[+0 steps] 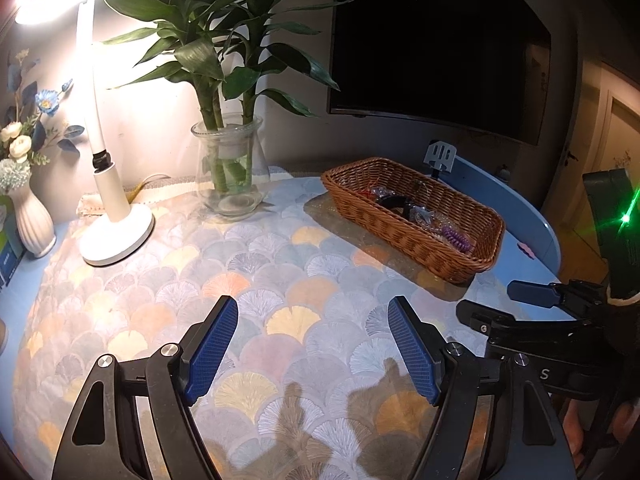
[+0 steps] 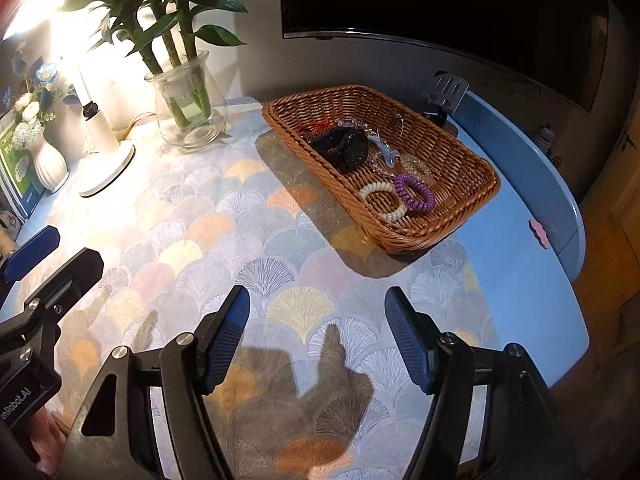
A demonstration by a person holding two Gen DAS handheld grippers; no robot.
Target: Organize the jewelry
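- A woven wicker basket point(image 2: 452, 152) is sitting on the far right part of the table point(image 2: 516, 272), and the jewelry is lying inside it, loosely heaped rather than sorted.
- Inside the basket, a purple coil band point(image 2: 414, 194) is resting just beside and touching a cream coil band point(image 2: 383, 200), near the end of the basket closest to the cameras.
- Further in, a dark bracelet-like piece point(image 2: 342, 146) is lying in the middle, with a pale blue clip point(image 2: 386, 152), some clear beaded pieces and a red strand around it; the small details are hard to make out.
- The basket appears to be serving as the gathering place, so the sorting looks mostly done or not yet begun; which one, the pictures are not telling.
- The right gripper point(image 2: 318, 336) is hovering above a fan-patterned tablecloth point(image 2: 192, 240), well short of the basket, with its jaws standing wide apart and nothing between them.
- The left gripper point(image 1: 312, 346) is hovering just beside it over the same cloth, jaws also wide and empty, likely waiting for the next reach.
- Both are pointing downward toward the table, throwing shadows on the cloth.
- At the far left, a lit white desk lamp point(image 1: 116, 216) is shining over the cloth.
- A glass vase of green bamboo stalks point(image 1: 228, 164) is standing between the lamp and the basket.
- A white ribbed vase of flowers point(image 1: 32, 216) is standing at the left edge, and a dark screen point(image 1: 436, 44) is hanging on the wall behind.
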